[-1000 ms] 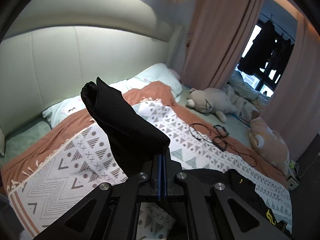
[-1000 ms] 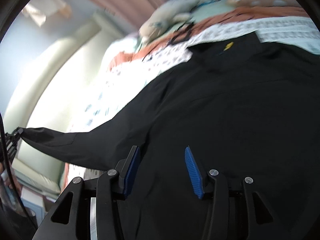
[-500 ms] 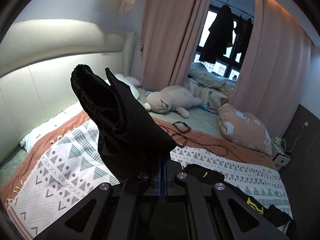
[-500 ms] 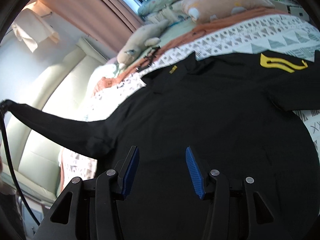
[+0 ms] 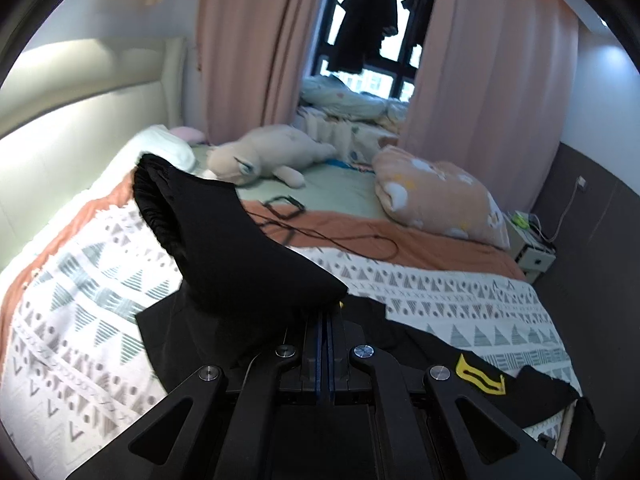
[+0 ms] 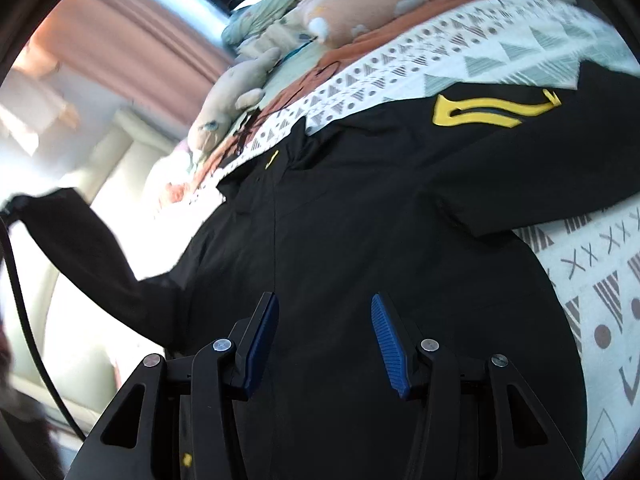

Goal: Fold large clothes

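Note:
A large black jacket (image 6: 360,216) with a yellow logo (image 6: 492,111) lies spread on a patterned blanket (image 6: 460,52) on the bed. My left gripper (image 5: 325,320) is shut on the jacket's black sleeve (image 5: 224,240), whose gathered cuff (image 5: 150,196) sticks up in front of the camera. In the right wrist view that sleeve (image 6: 92,248) stretches up and to the left, off the bed. My right gripper (image 6: 324,340) is open and empty just above the jacket's body.
A plush toy (image 5: 264,156), a peach pillow (image 5: 440,200) and a black cable (image 5: 340,236) lie at the far side of the bed. The cream headboard (image 5: 80,100) is to the left. A bedside unit (image 5: 532,252) stands at the right.
My left gripper has carried the sleeve to the right, over the jacket's body. My right gripper has stayed open above the jacket while its view shifted toward the logo.

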Demonstrator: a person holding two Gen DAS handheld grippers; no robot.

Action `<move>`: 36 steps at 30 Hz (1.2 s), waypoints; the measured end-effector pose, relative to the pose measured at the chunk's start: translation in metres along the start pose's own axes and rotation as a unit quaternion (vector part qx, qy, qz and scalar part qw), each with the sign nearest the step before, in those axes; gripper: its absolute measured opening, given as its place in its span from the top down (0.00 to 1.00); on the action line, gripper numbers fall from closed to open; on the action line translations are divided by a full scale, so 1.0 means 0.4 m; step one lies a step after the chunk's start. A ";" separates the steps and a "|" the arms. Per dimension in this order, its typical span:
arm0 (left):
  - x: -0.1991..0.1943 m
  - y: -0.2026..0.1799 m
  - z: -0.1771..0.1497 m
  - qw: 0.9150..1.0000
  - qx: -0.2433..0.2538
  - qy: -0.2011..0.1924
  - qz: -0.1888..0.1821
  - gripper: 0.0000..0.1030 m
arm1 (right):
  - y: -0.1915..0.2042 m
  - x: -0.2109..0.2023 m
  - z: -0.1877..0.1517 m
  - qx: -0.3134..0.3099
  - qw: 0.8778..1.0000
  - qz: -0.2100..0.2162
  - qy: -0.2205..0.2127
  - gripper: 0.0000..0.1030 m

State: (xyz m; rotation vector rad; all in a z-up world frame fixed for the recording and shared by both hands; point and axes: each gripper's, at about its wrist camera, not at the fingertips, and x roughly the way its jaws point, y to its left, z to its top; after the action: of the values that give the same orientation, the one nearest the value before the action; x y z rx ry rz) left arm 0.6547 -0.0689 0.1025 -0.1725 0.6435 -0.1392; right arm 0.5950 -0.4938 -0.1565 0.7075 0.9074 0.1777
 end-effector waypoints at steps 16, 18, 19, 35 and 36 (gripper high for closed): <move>0.243 -0.222 -0.222 0.980 0.007 0.137 -0.141 0.14 | -0.109 -0.064 0.033 0.091 0.995 0.018 -0.035 0.52; 0.219 -0.196 -0.241 0.981 -0.001 0.136 -0.136 0.14 | -0.102 -0.065 0.032 0.087 0.995 0.017 -0.035 0.52; 0.210 -0.190 -0.246 0.982 -0.007 0.132 -0.133 0.14 | -0.098 -0.065 0.031 0.085 0.996 0.016 -0.035 0.52; 0.037 -0.027 -0.438 0.996 -0.068 0.040 -0.053 0.14 | -0.155 -0.080 0.046 0.092 0.994 -0.039 -0.055 0.52; 0.042 -0.021 -0.449 0.996 -0.069 0.038 -0.052 0.14 | -0.169 -0.086 0.048 0.096 0.993 -0.044 -0.060 0.52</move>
State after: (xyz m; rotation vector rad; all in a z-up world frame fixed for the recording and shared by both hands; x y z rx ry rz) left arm 0.5583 -0.1009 -0.0468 -0.3344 0.7213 -0.2019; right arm 0.5787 -0.5695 -0.1685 0.8453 0.8450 -0.0309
